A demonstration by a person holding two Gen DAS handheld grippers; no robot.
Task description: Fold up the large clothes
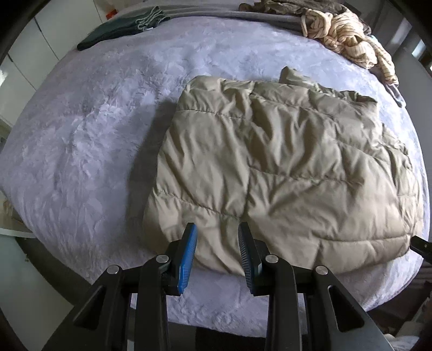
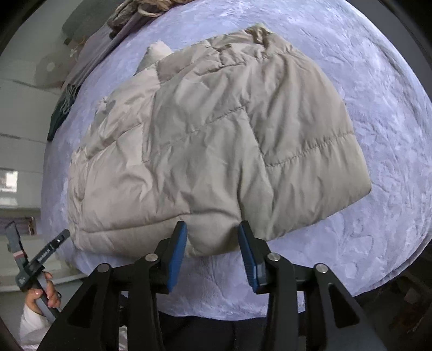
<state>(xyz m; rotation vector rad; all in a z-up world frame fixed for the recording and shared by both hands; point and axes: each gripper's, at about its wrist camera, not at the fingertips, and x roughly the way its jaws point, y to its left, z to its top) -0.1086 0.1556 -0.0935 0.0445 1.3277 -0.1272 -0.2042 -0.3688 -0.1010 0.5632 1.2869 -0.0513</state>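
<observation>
So the bed (image 1: 81, 140) has this fuzzy lavender blanket all over it. Up at 11 o'clock in the left wrist view there's a dark green folded cloth (image 1: 116, 28) near the far edge, and at 1 o'clock a crumpled cream striped garment (image 1: 348, 35) piled on some brownish clothes (image 1: 286, 6). A grey fringed throw (image 2: 89, 58) hangs off the bed edge at 10 o'clock in the right view
</observation>
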